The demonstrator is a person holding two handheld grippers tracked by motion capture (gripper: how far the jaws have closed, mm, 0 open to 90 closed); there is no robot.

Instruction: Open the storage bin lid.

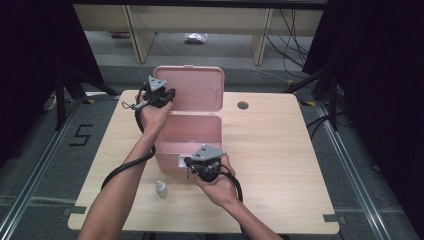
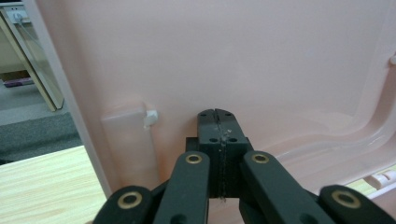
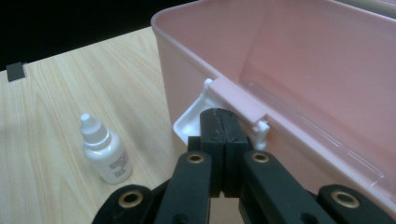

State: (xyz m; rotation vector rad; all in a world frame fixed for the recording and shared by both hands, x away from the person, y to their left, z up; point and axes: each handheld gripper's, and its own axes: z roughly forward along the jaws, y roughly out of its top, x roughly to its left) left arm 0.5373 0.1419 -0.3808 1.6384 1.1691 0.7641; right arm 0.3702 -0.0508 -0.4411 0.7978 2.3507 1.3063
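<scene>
Small dropper bottle (image 1: pixel 160 188) is standing upright on the table (image 1: pixel 280 150), just left of the right gripper (image 1: pixel 192 162) and nearer it. That gripper, jaws closed and empty, is sitting at the pink box (image 1: pixel 190 135) front latch (image 3: pixel 196 116). Farther back, left gripper (image 1: pixel 169 95), also closed and empty, is pressing the raised lid (image 1: pixel 192 87).

In front of me a light wooden table (image 1: pixel 280 150) carries an open pink box (image 1: pixel 192 135) near its middle and a small white dropper bottle (image 1: pixel 160 188) standing just beside the box's near corner.
</scene>
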